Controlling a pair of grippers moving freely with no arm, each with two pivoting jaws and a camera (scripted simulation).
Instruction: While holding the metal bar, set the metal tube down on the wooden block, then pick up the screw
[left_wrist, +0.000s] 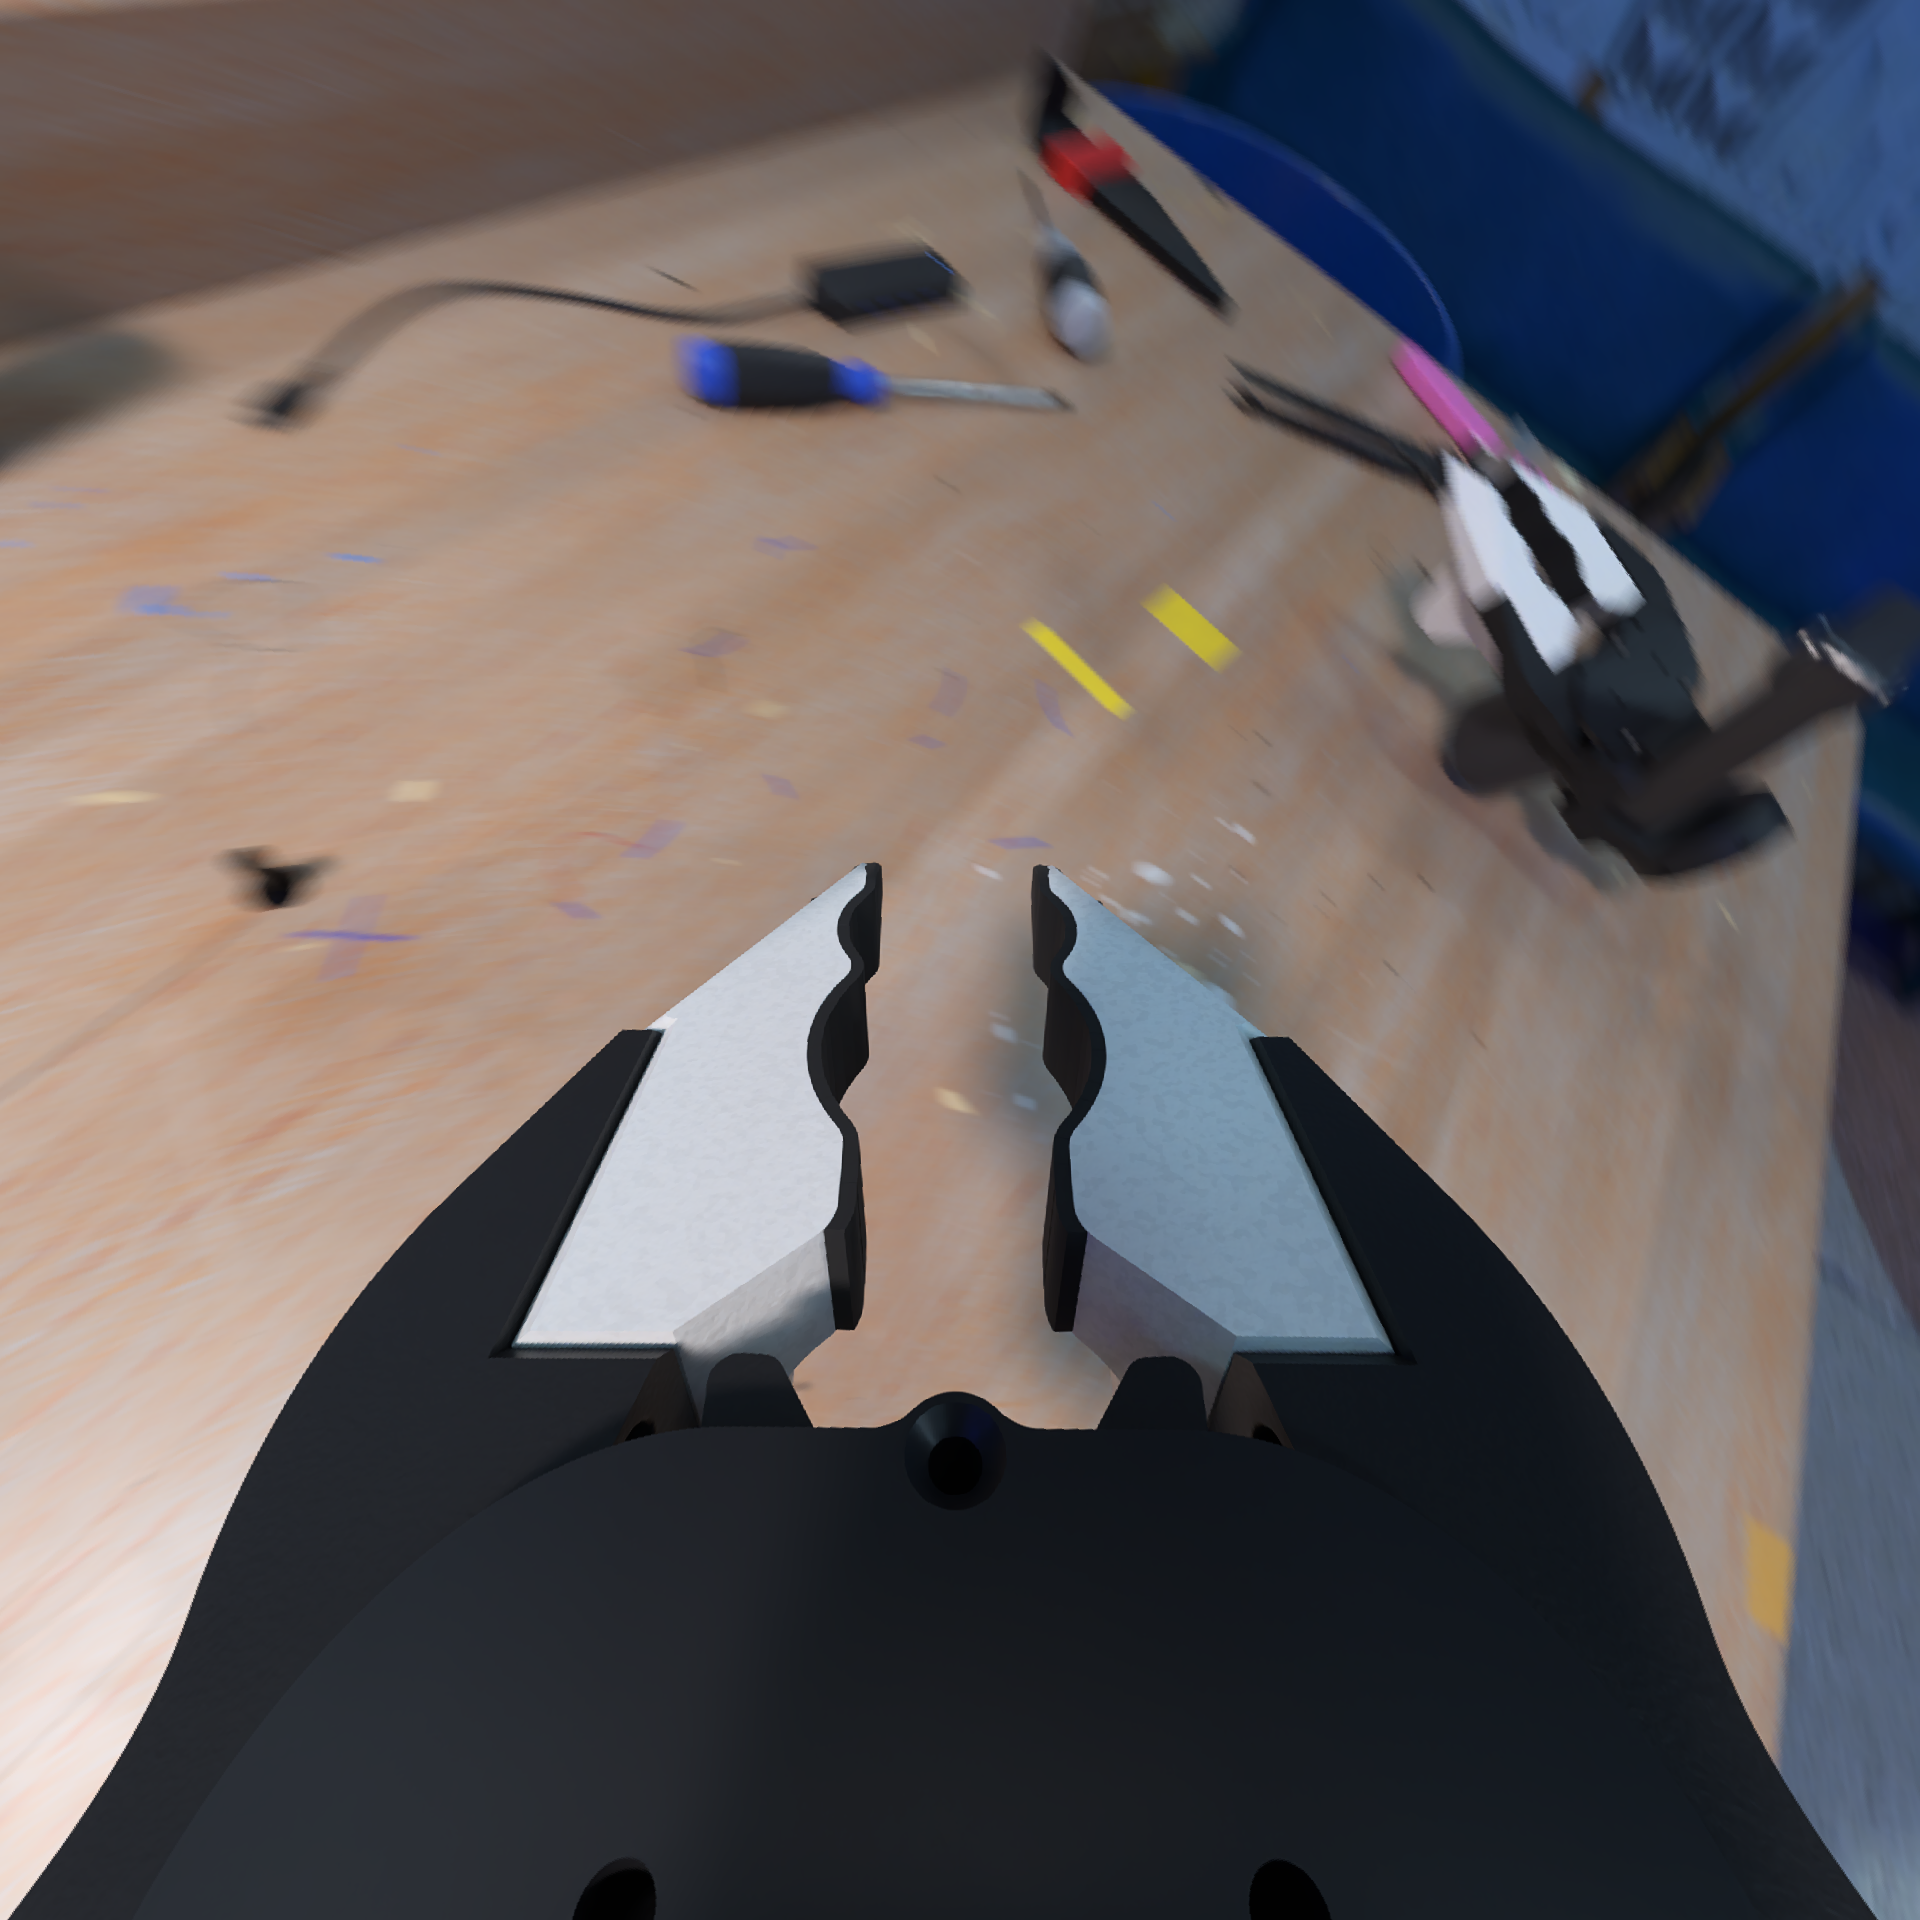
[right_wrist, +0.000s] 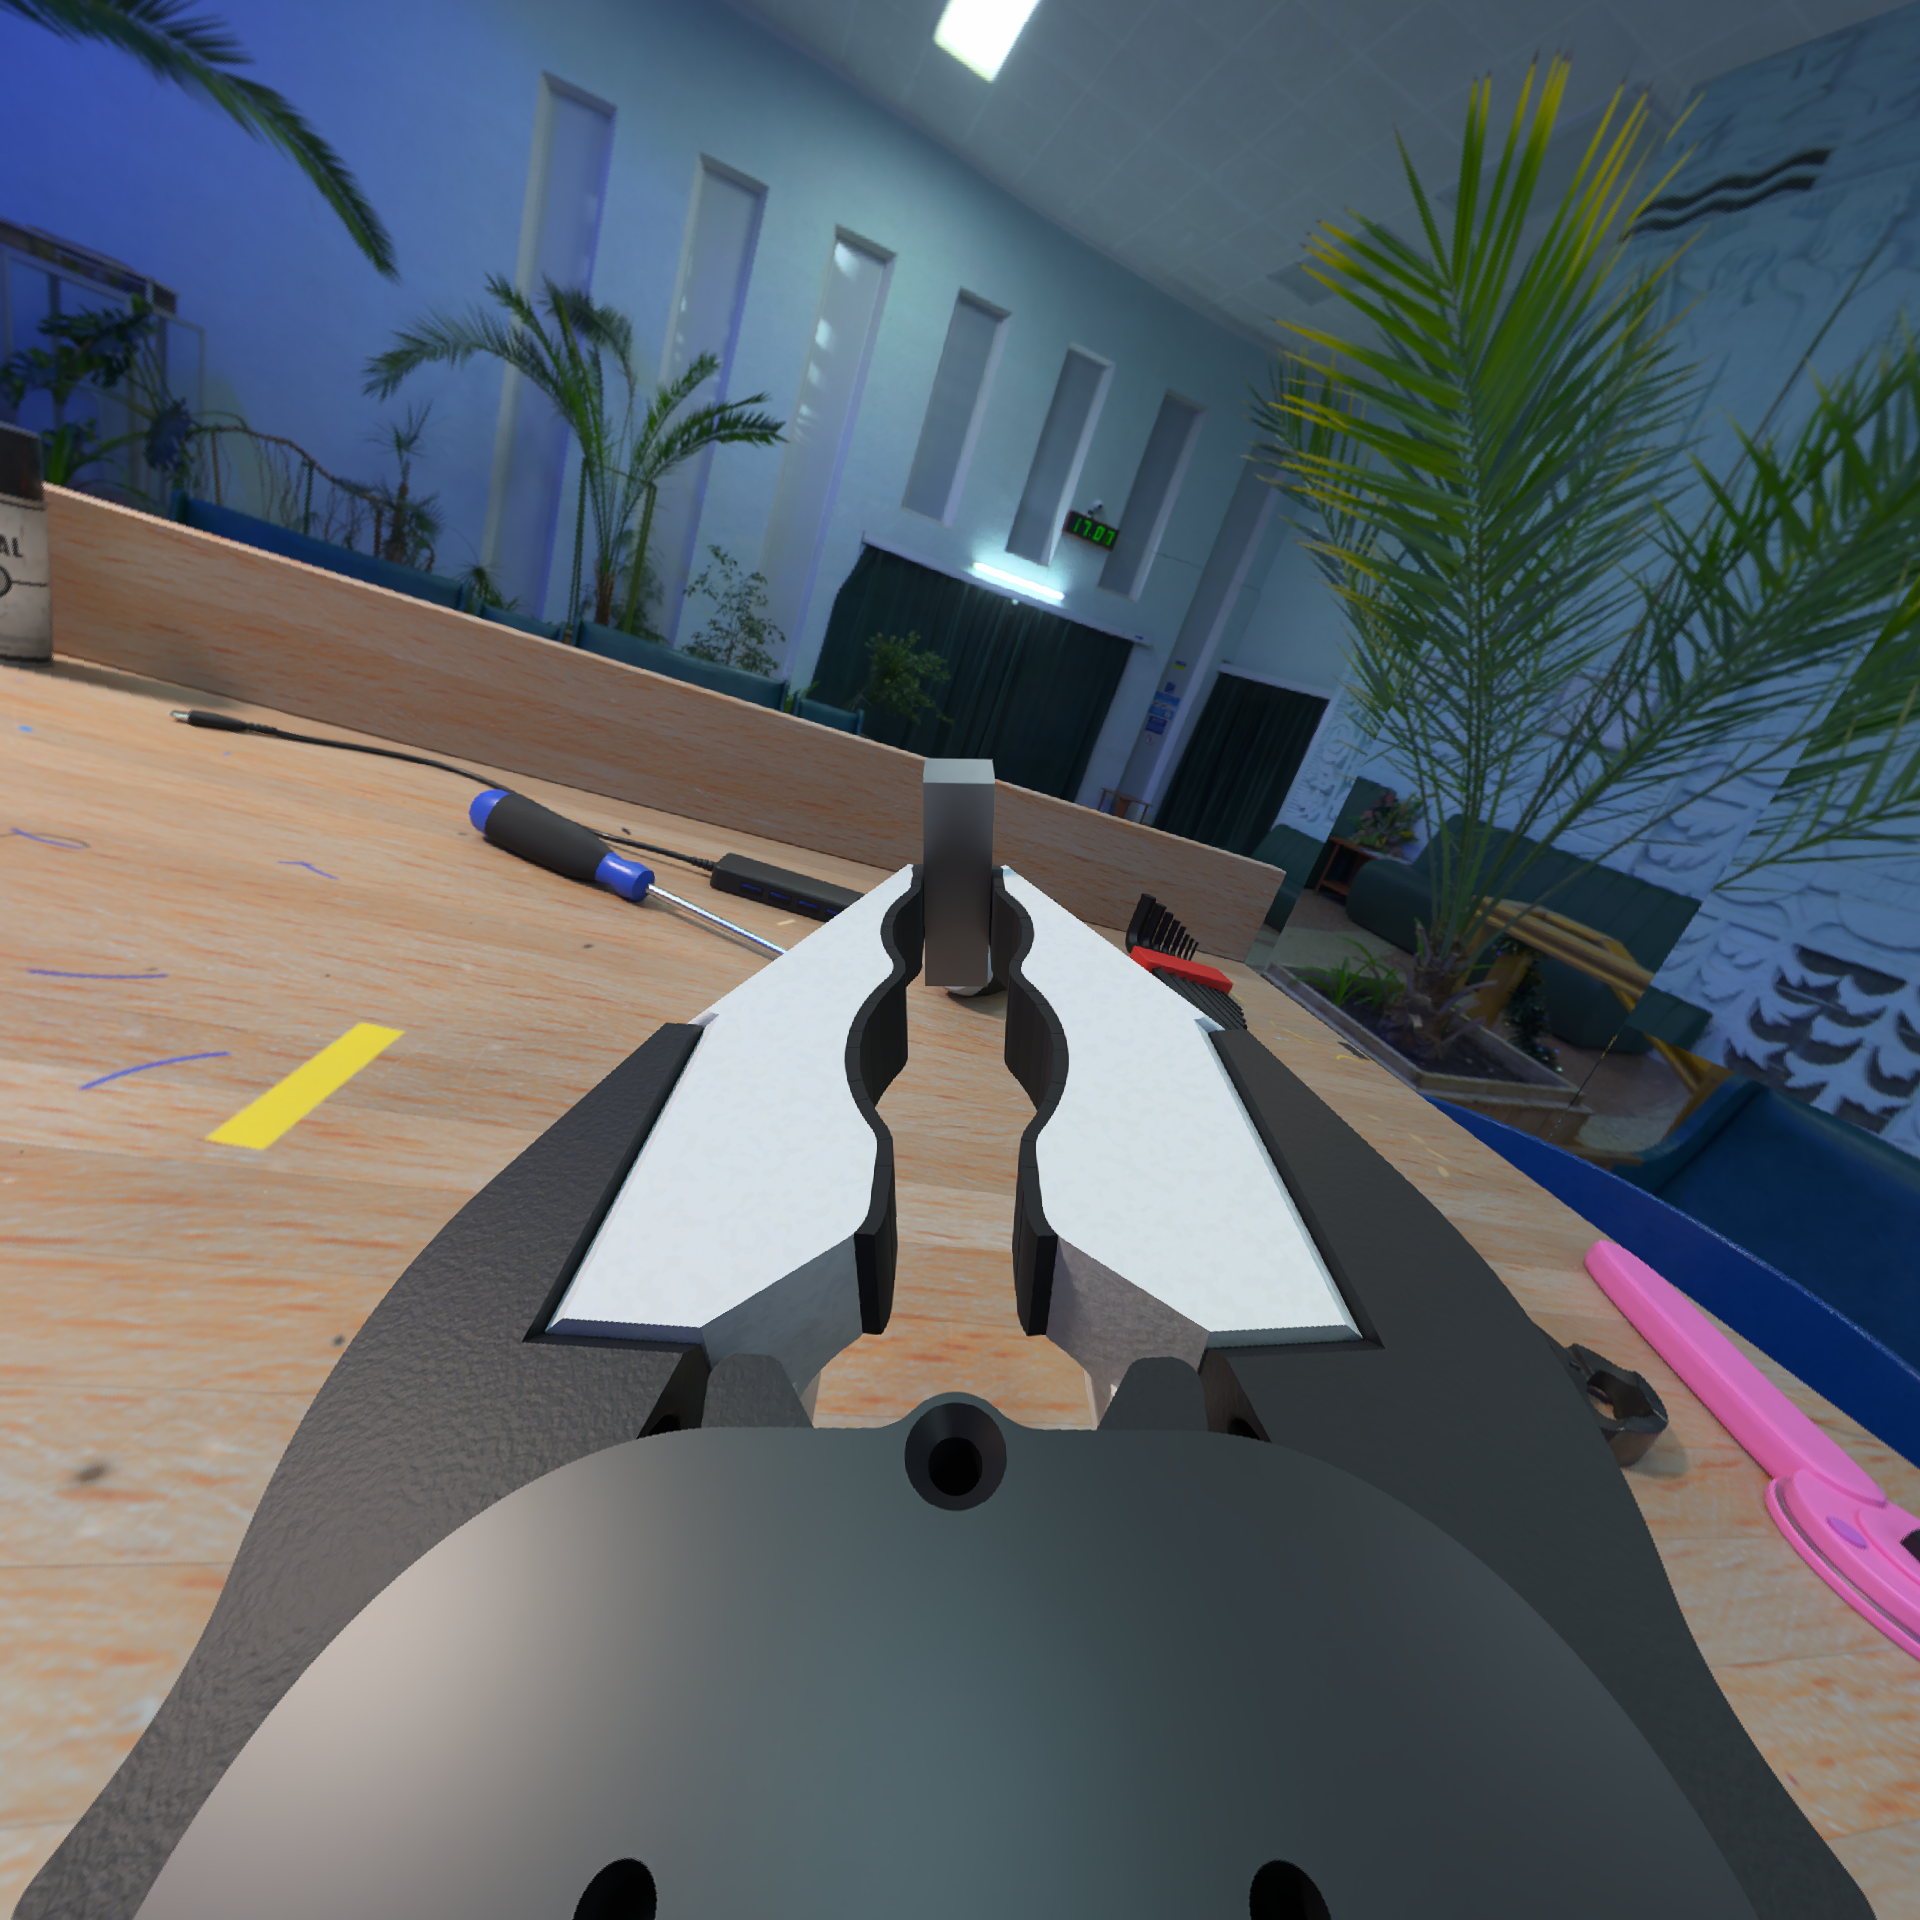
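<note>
Two grippers: left gripper (left_wrist: 956, 883) parted and empty, right gripper (right_wrist: 958, 878) clamped on upright metal bar (right_wrist: 957, 852).

Your left gripper (left_wrist: 956, 883) is hovering with fingers parted and empty; your right gripper (right_wrist: 958, 883) is pinching a grey metal bar (right_wrist: 957, 842) upright at its fingertips.

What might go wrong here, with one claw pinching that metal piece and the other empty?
The right gripper pinches the metal bar only at its fingertips, so a jolt might tilt it or let it slip. The left gripper is open with nothing between its fingers, and its view is blurred, so aiming at something small may be hard.
</note>
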